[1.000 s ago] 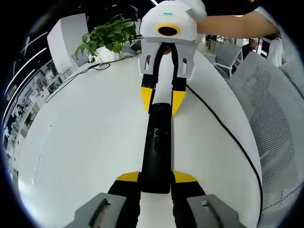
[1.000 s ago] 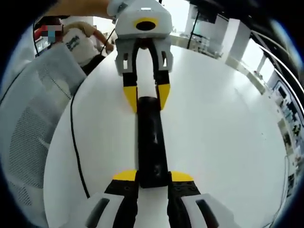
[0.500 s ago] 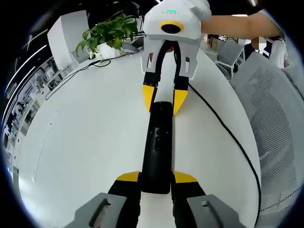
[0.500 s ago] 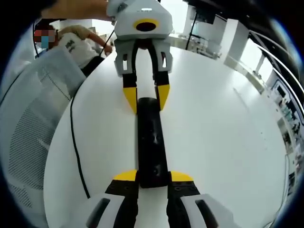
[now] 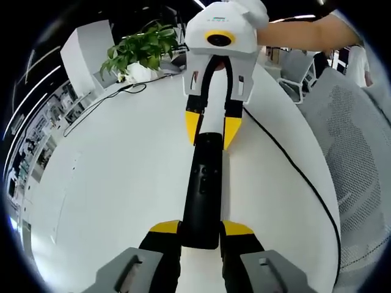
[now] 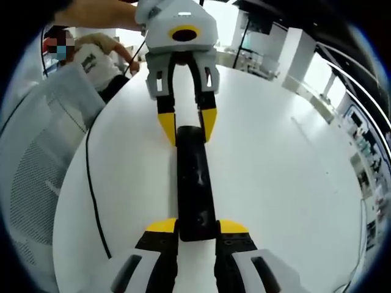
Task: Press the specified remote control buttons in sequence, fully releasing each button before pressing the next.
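A long black remote (image 5: 201, 189) lies flat on the white desk (image 5: 110, 183), and each of its two ends sits between the jaws of a tool.

In the left gripper view, the left tool (image 5: 200, 229) has its yellow tips on both sides of the near end of the remote. The jaws are closed in tight and grip it. At the far end, the right tool (image 5: 211, 127) comes in from the top. Its yellow tips hug the sides of that end, touching or just beside it. A person's arm (image 5: 305, 30) holds that tool.

In the right gripper view, the remote (image 6: 194, 183) looks the same from the other end. The right tool (image 6: 195, 227) grips the near end, and the left tool (image 6: 187, 125) is at the far end.

A thin black cable (image 5: 287, 165) runs across the desk beside the remote. A green plant (image 5: 143, 46) stands at the far edge. A white mesh chair (image 5: 357, 159) is next to the desk.
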### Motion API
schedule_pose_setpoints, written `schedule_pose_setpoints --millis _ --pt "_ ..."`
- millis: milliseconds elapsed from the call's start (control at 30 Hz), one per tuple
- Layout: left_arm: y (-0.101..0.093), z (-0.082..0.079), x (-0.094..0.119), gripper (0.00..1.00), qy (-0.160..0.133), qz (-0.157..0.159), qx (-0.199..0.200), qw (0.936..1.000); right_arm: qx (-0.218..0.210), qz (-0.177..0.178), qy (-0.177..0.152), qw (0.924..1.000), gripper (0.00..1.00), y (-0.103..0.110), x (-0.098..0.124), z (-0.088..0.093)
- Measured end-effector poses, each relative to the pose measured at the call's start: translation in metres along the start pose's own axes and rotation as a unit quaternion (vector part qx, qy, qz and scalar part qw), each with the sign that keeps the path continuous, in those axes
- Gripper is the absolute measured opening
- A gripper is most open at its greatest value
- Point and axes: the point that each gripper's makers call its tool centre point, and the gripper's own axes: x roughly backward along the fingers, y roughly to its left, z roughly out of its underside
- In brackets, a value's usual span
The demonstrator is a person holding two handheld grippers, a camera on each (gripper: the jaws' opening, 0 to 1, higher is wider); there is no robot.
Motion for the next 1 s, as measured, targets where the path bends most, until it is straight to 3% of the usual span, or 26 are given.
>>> schedule_pose_setpoints --millis 233,467,1000 --pt "0.022 -0.003 0.001 0.23 -0.001 -0.012 -0.014 0.9998 0.012 0.02 0.002 0.9997 0.19 -0.023 0.004 -0.006" --pt "0.062 -0.007 0.001 0.23 0.0 -0.026 -0.034 0.9991 0.012 0.044 0.002 0.999 0.19 -0.056 0.003 -0.008" --pt "0.134 0.004 -0.013 0.23 0.017 -0.038 -0.046 0.9981 0.025 0.065 0.002 0.9976 0.19 -0.139 -0.021 -0.005"
